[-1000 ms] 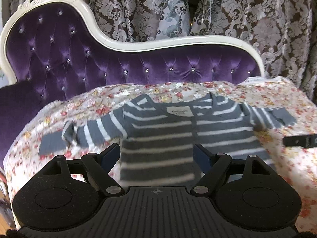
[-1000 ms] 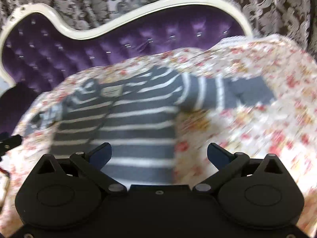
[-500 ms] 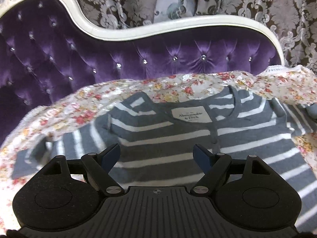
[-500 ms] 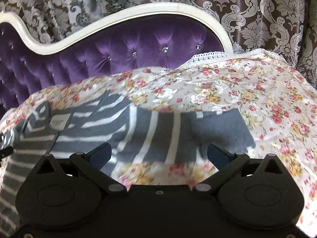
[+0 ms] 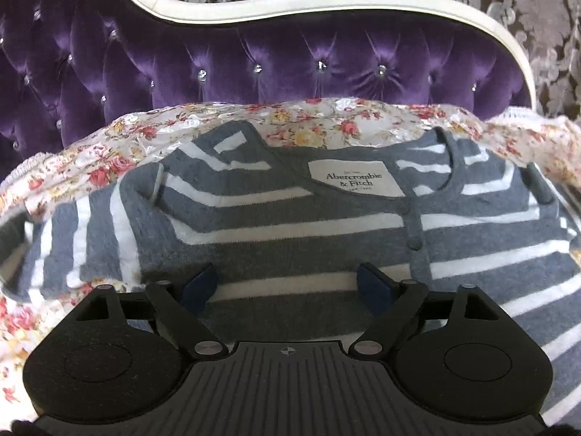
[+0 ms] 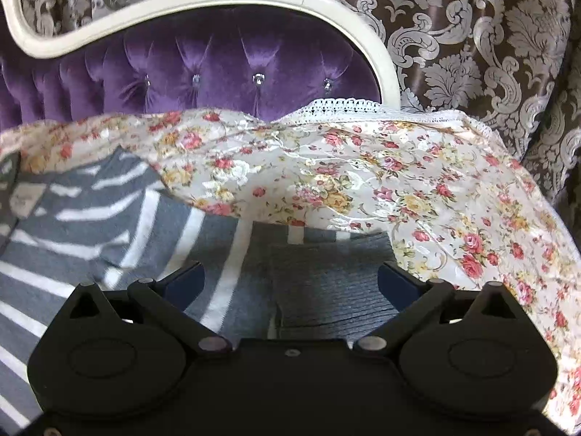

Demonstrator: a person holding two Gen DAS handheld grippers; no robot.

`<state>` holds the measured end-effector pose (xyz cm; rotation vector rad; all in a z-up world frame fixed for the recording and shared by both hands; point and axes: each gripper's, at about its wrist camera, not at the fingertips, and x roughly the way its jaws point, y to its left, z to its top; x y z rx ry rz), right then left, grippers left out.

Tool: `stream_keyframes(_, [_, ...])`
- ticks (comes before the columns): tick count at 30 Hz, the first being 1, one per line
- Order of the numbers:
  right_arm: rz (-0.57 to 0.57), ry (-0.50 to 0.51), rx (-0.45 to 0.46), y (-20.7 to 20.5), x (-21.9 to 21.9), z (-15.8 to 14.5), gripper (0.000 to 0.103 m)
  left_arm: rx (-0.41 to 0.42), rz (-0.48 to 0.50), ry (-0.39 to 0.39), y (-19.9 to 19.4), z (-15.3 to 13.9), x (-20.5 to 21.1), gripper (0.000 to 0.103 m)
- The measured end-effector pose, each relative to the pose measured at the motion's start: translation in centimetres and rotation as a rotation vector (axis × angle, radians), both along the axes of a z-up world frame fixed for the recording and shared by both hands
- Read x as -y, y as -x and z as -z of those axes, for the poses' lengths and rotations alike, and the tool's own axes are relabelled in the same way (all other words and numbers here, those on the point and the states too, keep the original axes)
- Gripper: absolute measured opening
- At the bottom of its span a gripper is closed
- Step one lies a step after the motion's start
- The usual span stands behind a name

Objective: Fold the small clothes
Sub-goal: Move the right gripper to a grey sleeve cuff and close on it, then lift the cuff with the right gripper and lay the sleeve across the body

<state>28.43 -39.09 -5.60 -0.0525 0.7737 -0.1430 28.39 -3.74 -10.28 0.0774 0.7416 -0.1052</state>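
Observation:
A small grey sweater with white stripes (image 5: 290, 232) lies flat on a floral cloth (image 5: 319, 123), collar and white brand label (image 5: 357, 180) toward the sofa back. My left gripper (image 5: 288, 285) is open, low over the upper chest, below the label. My right gripper (image 6: 290, 283) is open over the sweater's right sleeve (image 6: 225, 254) and its plain grey cuff (image 6: 326, 279). A fold of the floral cloth (image 6: 326, 189) covers the far edge of that sleeve.
A purple tufted sofa back (image 5: 290, 58) with a white frame (image 5: 326, 3) rises just behind the cloth. Patterned curtains (image 6: 490, 36) hang behind it. The cloth's lace edge (image 6: 345, 103) lies at the back right.
Both grippers moved forward and lower toward the sweater. The left one closed in on the collar area, the right one on the right sleeve cuff. Both stayed open.

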Motion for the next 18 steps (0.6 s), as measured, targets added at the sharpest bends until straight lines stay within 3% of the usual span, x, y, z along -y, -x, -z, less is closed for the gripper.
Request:
stream_keyframes(3, [-0.001,0.054,-0.025,-0.1,-0.2,0.9,0.080,0.019,-0.008,0.000,0.1,0.5,-0.2,0.097])
stream_keyframes(5, [-0.003,0.067,-0.059,-0.2,0.1,1.5,0.059,0.023,-0.011,-0.003,0.1,0.6,-0.2,0.098])
stream_keyframes(7, [-0.014,0.041,-0.059,0.1,0.7,1.7,0.048,0.018,-0.011,-0.009,0.0,0.5,0.0,0.098])
stream_keyframes(10, [0.006,-0.004,-0.050,0.3,1.8,1.2,0.018,0.018,-0.011,-0.007,0.0,0.6,0.0,0.099])
stream_keyframes(18, [0.053,-0.142,0.023,0.0,3.4,-5.0,0.016,0.000,-0.012,0.022,0.6,-0.4,-0.8,0.096])
